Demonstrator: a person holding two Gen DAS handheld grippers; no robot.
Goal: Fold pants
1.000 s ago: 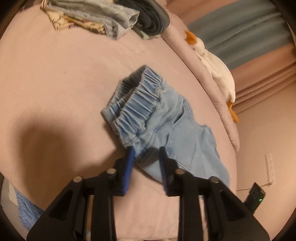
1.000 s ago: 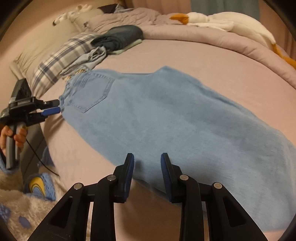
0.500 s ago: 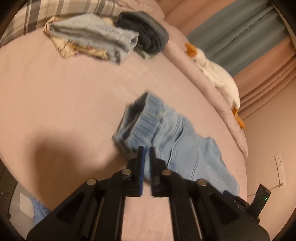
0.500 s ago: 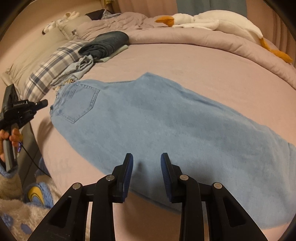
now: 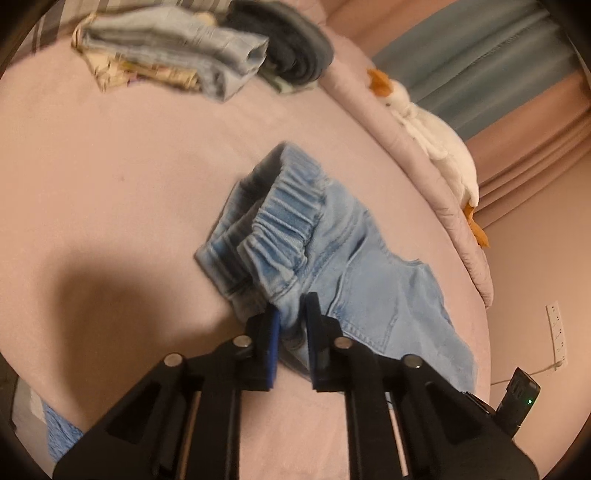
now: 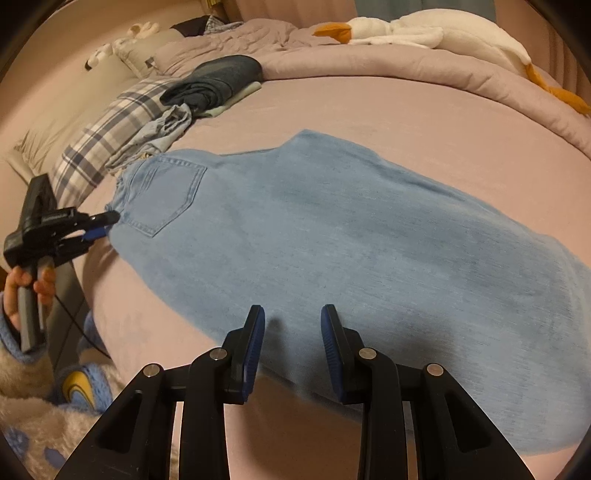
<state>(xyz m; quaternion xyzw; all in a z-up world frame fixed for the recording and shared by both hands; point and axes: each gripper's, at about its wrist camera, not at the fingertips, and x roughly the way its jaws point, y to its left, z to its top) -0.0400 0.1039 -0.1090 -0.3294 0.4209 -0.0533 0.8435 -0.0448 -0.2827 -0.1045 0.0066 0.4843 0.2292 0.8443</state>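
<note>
Left wrist: left tool [image 5: 291,325] now clamped (previously open) on pants [image 5: 332,266].

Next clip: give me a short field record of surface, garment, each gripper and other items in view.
surface: pink bed
garment: light blue jeans, spread flat
left gripper: shut on the jeans' waistband corner
right gripper: open, over the jeans' near edge, not gripping
other items: folded clothes, plaid pillow, goose plush toy
</note>
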